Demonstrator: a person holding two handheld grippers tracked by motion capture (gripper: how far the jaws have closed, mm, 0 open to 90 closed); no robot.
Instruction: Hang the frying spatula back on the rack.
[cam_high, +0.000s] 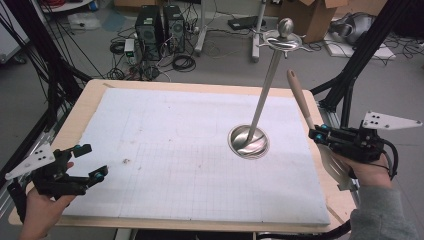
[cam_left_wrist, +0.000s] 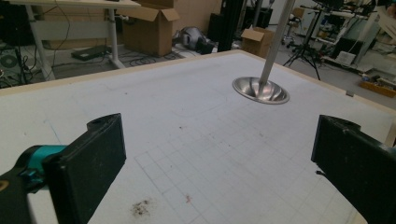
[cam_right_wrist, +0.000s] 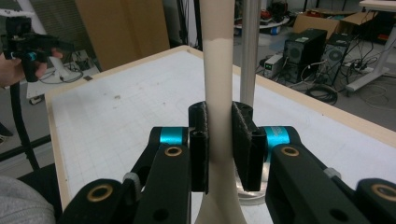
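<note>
Spatula: cream-handled spatula (cam_high: 300, 97) clamped in my right gripper (cam_high: 316, 134), held off the right edge of the table (cam_high: 95, 95), handle slanting up, pale blade hanging below my hand.
Right jaws: pinched on the handle (cam_right_wrist: 218, 93) low down, near where it widens toward the blade.
Left gripper: my left gripper (cam_high: 92, 161) hovers over the near left corner, jaws spread wide, nothing between them.
Stand: metal stand (cam_high: 267, 82) with a round dish base (cam_high: 248, 141) and hooks at the top, just left of the spatula.
Handling: I judge it light and stiff in the handle, with the blade likely flexible; smooth surface, so it could twist in the pads.
Best hold: I'd keep to the narrow neck, where the jaws sit now.
Writing: no brand or label I can read anywhere.
</note>
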